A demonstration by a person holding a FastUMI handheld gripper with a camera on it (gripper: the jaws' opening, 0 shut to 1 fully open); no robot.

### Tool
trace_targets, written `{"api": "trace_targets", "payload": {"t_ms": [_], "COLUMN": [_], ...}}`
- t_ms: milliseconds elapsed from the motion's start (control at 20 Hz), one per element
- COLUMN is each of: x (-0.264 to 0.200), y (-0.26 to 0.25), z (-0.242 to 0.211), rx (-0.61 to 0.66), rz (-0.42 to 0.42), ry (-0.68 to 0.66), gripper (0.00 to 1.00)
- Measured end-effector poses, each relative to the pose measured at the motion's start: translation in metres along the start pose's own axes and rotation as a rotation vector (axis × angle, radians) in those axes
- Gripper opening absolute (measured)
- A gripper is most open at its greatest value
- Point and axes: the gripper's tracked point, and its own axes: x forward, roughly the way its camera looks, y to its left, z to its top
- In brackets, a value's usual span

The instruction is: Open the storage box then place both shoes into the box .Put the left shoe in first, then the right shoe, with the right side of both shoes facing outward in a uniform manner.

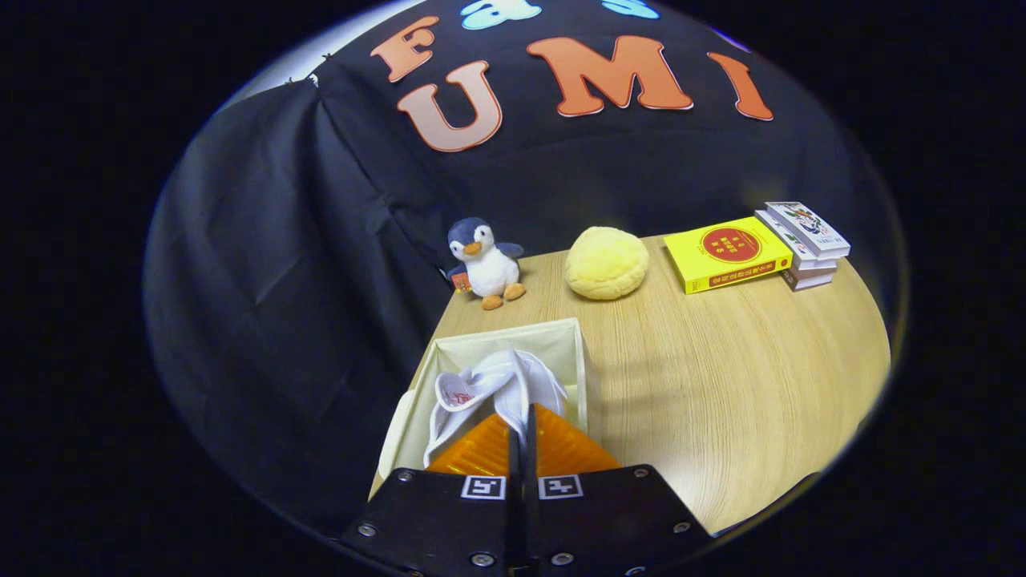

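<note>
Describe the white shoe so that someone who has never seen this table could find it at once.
Start at the wooden table and find the open cream fabric box at its near left corner, in front of the toy penguin. The white shoe sits in that box, pinched at its edge between the shut fingers of the gripper. It is the one white, crumpled-looking thing inside the box.

Setting: a staged recording booth, not a lived-in room. Black cloth wall [264, 264] hangs in folds, pinned at a seam, closing in a light wood-grain table [721, 385]. On the table, household props: plush penguin [483, 261] at the far corner against the cloth; yellow round plush [606, 261] just beside the penguin; stacked books [757, 250] farther along from the penguin.
</note>
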Motion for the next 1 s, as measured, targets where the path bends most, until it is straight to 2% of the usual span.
{"api": "trace_targets", "payload": {"t_ms": [300,450,600,750,850,1000], "x": [0.037,0.053,0.056,0.046,0.037,0.019], "y": [-0.015,-0.019,-0.011,-0.010,-0.012,-0.027], "z": [-0.020,-0.028,-0.043,-0.023,-0.016,0.013], "rx": [-0.005,-0.019,-0.005,0.013,0.021,0.028], "rz": [-0.149,-0.189,-0.144,-0.094,-0.063,-0.041], "ry": [0.052,0.065,0.122,0.064,0.066,0.001], "gripper": [0.01,0.02,0.05,0.18,0.23,0.30]}}
